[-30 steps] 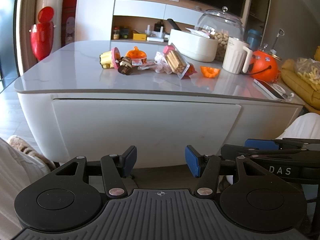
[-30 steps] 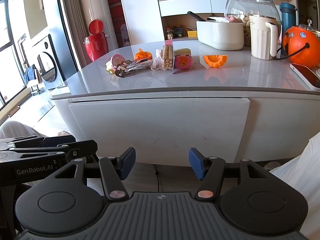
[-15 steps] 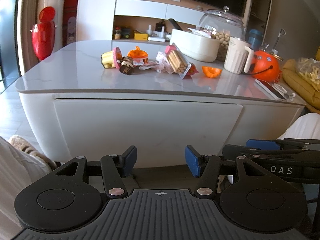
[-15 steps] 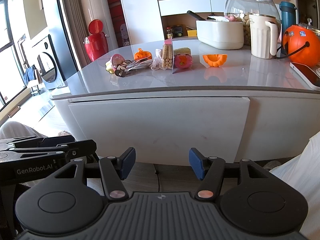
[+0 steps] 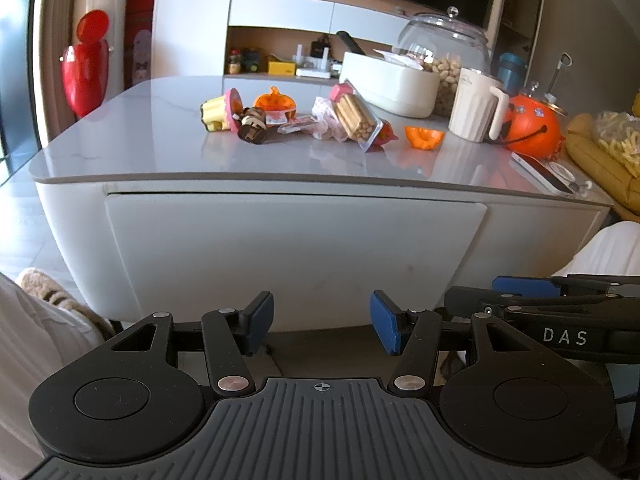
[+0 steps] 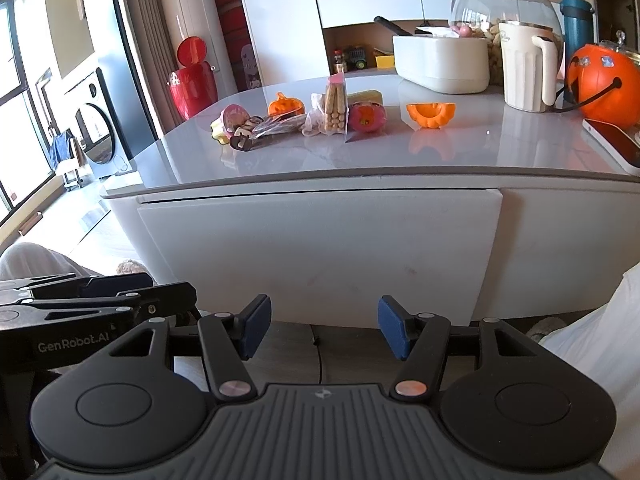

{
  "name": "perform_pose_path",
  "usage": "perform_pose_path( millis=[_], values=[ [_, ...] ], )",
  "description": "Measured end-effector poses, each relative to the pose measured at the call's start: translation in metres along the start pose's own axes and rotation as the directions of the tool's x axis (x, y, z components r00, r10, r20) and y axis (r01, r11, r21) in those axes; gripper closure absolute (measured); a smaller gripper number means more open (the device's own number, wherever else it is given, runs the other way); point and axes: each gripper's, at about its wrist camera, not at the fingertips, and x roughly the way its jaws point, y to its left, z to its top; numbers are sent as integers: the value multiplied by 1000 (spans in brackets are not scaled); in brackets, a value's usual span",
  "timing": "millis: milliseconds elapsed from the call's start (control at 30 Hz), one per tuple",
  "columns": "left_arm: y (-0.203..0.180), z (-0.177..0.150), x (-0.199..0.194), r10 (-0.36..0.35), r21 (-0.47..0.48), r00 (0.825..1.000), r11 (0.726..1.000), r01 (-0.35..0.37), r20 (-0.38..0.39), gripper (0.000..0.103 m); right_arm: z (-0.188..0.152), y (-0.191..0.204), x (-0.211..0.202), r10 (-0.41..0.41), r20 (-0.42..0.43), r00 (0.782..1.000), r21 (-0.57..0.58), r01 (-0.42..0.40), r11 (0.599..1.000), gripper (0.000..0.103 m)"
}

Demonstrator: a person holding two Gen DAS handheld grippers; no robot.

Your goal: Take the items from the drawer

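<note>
A white drawer front (image 5: 296, 252) (image 6: 316, 252) sits closed under the grey tabletop (image 5: 152, 152) (image 6: 360, 152). Small items lie on top: a pack of biscuit sticks (image 5: 356, 120) (image 6: 335, 108), a yellow and pink toy (image 5: 220, 112), a small orange pumpkin (image 5: 276, 102) (image 6: 285, 105), an orange pumpkin half (image 5: 424, 137) (image 6: 431, 114). My left gripper (image 5: 322, 322) hangs open and empty below the drawer front. My right gripper (image 6: 324, 326) is open too, with nothing between its blue pads. Each gripper shows at the edge of the other's view.
At the back of the table stand a white tub (image 6: 440, 62), a glass jar of nuts (image 6: 504, 20), a white pitcher (image 6: 528, 72) and an orange pumpkin bucket (image 6: 604, 80). A phone (image 5: 544, 172) lies near the right edge. A person's light clothing (image 5: 24, 344) flanks the grippers.
</note>
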Motion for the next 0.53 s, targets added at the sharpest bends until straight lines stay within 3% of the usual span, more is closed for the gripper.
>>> perform_pose_path(
  millis=[67, 100, 133, 167, 267, 367, 467, 533],
  values=[
    [0, 0, 0, -7, 0, 1000, 1000, 7, 2, 46, 0, 0, -1, 0, 1, 1000, 4, 0, 1000, 43],
    [0, 0, -1, -21, 2, 1000, 1000, 21, 5, 62, 0, 0, -2, -1, 2, 1000, 6, 1, 1000, 43],
    [-1, 1, -2, -46, 7, 999, 999, 46, 11, 96, 0, 0, -2, 0, 3, 1000, 7, 0, 1000, 43],
    [-3, 1, -3, -74, 10, 997, 997, 74, 21, 99, 0, 0, -3, 1, 6, 1000, 10, -1, 1000, 43],
    [-4, 1, -10, -136, 3, 988, 991, 136, 75, 93, 2, -2, -5, 13, 7, 1000, 32, -13, 999, 43],
    [-9, 4, -2, -93, 10, 995, 996, 93, 45, 94, 5, -10, -4, 23, -4, 1000, 71, -23, 997, 43],
    [-4, 12, 1, -94, -17, 994, 995, 95, 47, 93, 11, -17, -4, 34, -14, 999, 107, -33, 994, 43],
    [9, 28, 4, -12, -55, 996, 998, 17, 85, 90, 18, -21, -7, 27, -7, 1000, 114, -26, 993, 43]
  ],
)
